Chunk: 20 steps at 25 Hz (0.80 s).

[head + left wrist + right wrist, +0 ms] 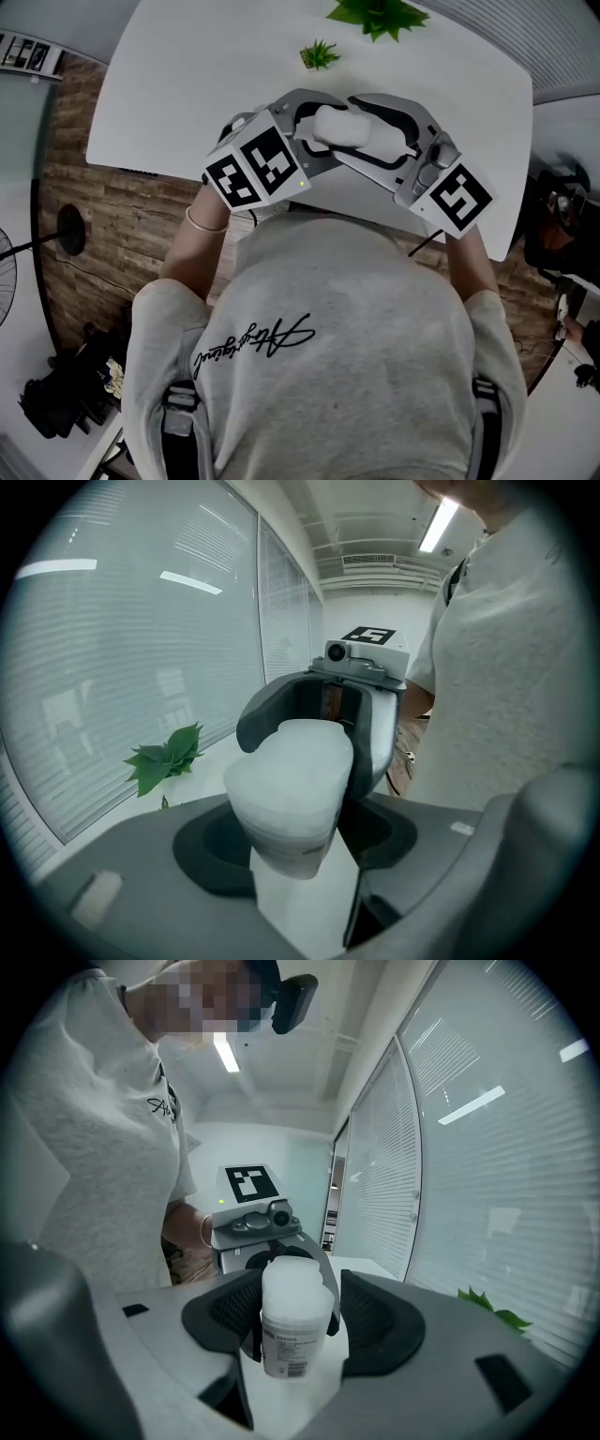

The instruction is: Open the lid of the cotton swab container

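Tabletop (187, 84) roomy; container (349, 127) nr edge

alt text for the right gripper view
A white cotton swab container, printed label low on its side, stands between the right gripper's dark tongs. Facing it, the left gripper curls its tongs round the container, a person in a grey shirt behind; window blinds fill the right.

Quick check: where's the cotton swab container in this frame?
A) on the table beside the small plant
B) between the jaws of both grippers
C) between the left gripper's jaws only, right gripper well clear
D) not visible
B. The cotton swab container sits between the jaws of the left gripper in its own view and of the right gripper in its own view.
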### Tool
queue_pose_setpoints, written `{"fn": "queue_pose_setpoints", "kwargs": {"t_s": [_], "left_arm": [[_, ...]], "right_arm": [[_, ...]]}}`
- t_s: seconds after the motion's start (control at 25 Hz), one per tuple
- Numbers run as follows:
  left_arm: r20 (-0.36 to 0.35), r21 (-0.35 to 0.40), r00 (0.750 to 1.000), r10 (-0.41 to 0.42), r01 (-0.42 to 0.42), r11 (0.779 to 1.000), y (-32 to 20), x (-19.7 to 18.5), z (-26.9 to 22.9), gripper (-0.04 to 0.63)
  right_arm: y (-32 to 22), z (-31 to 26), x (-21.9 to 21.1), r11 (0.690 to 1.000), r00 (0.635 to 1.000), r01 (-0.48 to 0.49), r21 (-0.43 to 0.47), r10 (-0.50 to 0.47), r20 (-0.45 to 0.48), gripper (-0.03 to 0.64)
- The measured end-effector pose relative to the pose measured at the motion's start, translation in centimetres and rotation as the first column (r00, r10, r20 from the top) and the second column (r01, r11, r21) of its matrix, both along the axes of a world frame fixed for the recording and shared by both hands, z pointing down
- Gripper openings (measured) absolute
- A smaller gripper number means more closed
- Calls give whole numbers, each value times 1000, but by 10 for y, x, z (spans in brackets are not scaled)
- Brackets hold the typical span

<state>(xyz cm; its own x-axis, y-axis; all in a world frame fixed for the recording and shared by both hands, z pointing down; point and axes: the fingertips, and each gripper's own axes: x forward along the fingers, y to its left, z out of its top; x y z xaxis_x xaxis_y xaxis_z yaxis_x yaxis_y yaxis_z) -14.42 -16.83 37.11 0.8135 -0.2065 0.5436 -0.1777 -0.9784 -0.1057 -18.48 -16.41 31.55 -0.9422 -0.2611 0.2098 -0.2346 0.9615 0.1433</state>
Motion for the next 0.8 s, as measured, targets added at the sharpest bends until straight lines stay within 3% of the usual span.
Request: {"fn": "queue_pose_setpoints", "kwargs": {"t_s": [0.44,0.8], "left_arm": [[-15,-16,1000,20,-20,1000,-3,4,-3,253],[-2,-11,999,49,-50,999,0,5,3,252]], "right_arm": [[0,-5,-5,999,999,46,19,-46,8,227],[2,0,-4,998,999,39,-57,-37,33,216]]}}
